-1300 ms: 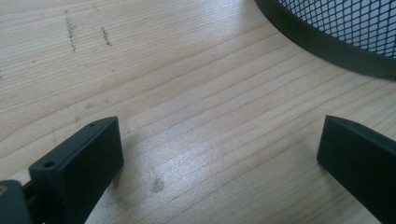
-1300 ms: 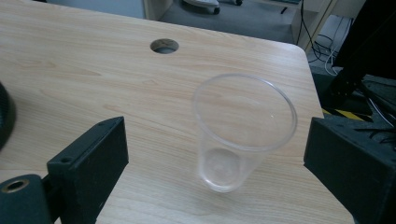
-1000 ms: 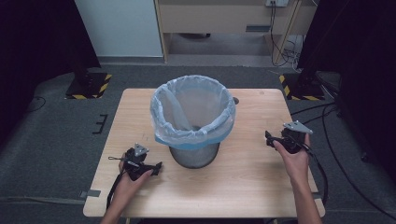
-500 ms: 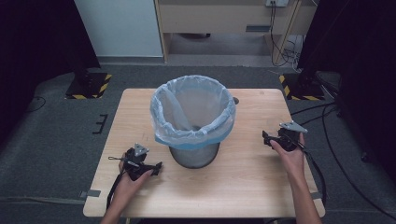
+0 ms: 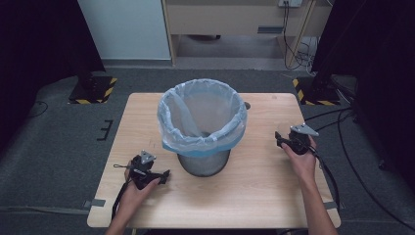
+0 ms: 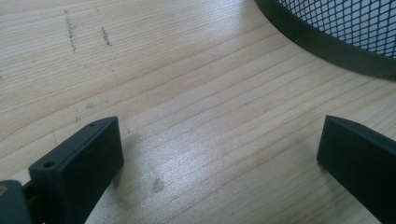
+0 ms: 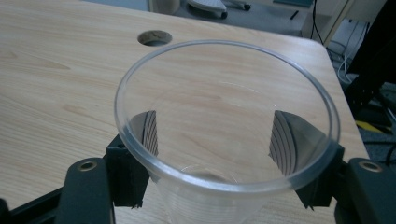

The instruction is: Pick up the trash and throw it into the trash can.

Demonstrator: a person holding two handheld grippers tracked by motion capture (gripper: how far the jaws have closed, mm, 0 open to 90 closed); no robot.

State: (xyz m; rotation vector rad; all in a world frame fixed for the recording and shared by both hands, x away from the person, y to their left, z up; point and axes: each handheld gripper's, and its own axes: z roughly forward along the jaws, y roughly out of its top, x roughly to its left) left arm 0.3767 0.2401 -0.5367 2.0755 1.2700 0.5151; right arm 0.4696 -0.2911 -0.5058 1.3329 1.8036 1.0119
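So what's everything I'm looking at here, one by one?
table: one, light wood, centre of the room, with a round hole near its far edge
bin: one, dark mesh, standing mid-table
bin bag: one, pale blue, lining the bin and folded over its rim
cup: one, clear plastic, upright on the table's right side, clamped between the right tool's jaws
floor: grey, around the table
left tool: one, black, jaws wide apart, low over the table beside the bin
right tool: one, black, jaws just closed on the cup
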